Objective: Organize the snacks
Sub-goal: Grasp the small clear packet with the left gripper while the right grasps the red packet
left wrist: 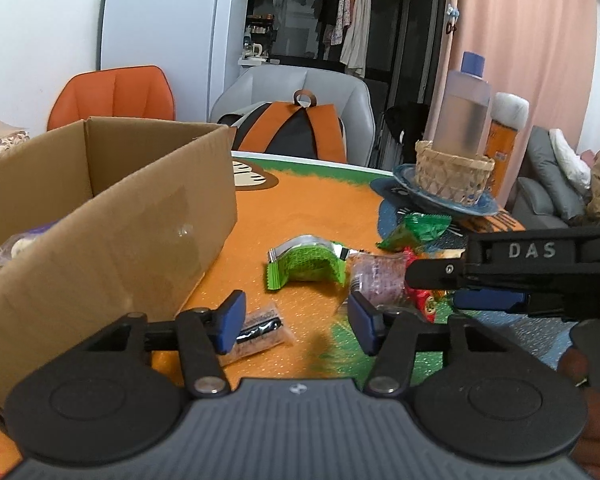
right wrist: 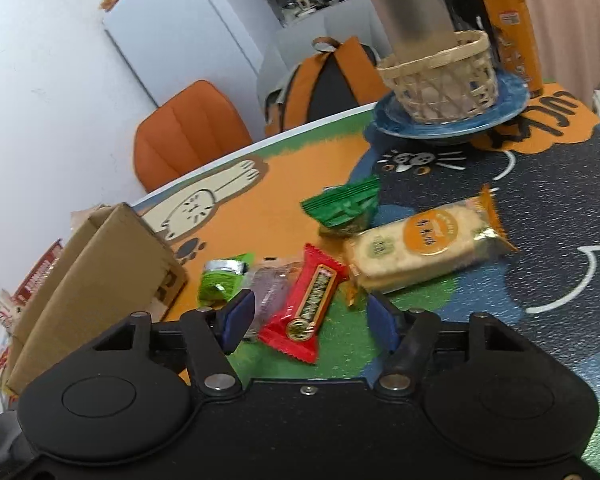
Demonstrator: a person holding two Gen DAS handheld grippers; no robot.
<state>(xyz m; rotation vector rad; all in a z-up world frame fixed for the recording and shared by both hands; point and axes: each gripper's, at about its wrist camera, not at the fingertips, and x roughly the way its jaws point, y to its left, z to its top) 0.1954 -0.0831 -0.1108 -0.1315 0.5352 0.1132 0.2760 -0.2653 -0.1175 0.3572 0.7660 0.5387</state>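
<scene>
Both grippers spread, left gripper beside the box wall, right gripper straddling the red wrapper.

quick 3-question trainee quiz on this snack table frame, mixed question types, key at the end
1. True or false: the woven basket stands on the blue plate.
2. Which snack lies between the fingers of the right gripper? A) red wrapper B) dark green packet C) cracker pack
3. Fill in: the clear packet with dark contents lies by the left gripper, on the mat beside the open ____.

Key:
1. True.
2. A, the red wrapper. The dark green packet and the cracker pack lie farther off.
3. Cardboard box.
</scene>
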